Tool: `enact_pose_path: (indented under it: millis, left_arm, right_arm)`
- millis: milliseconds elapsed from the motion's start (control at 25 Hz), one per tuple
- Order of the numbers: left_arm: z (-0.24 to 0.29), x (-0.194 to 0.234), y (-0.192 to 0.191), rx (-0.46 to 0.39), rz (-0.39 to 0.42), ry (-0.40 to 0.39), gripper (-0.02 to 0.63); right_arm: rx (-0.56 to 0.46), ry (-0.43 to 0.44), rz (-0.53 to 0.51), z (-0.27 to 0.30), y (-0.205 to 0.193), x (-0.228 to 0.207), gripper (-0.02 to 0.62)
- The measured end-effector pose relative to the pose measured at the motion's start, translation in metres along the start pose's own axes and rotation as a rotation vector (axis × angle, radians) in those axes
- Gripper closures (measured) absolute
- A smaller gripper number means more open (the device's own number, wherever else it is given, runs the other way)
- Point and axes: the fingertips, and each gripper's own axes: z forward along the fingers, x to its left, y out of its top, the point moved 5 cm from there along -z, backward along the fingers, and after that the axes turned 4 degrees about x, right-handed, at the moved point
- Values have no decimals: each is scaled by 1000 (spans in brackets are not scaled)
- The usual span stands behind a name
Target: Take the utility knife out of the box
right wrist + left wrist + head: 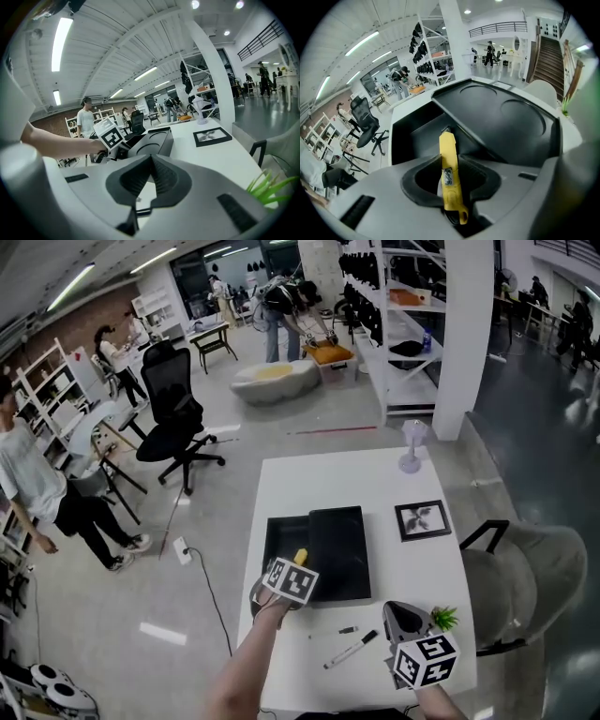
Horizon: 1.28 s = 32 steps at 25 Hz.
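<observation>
A yellow utility knife is clamped between the jaws of my left gripper, blade end pointing away from me. It hangs over the front part of the black box, whose lid lies shifted to the right so the left side stands uncovered. Near the table's front right my right gripper is shut with nothing in it, apart from the box.
A black marker and a smaller pen lie on the white table in front of the box. A framed picture, a clear glass and a small green plant are to the right. A grey chair stands beside the table.
</observation>
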Motion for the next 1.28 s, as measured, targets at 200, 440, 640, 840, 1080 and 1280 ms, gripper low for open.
enact_pose_path:
  millis: [200,440,640,840,1080,1280]
  left_arm:
    - [-9,2,-4,-29,-43,10,502]
    - [-34,8,-2,-145,-100,19,502]
    - [-59,12,3,-254,-137,26,502]
    - [-78,12,4,-334,-167,25,502]
    - [-108,11,0,-421,-209,24,502]
    - [-132,7,-5,-488,-239,18,502]
  right_arm:
    - [-6,5,-3,-1,1,1,595]
    - [-11,9,-11,-2,2,8,595]
    - [-16,13,-20,-2,6,15,595]
    - [-27,20,-30,-1,9,17,595]
    - [-45,21,-44,-6,16,23,595]
    - [-61,23,-50,-8,20,25,595]
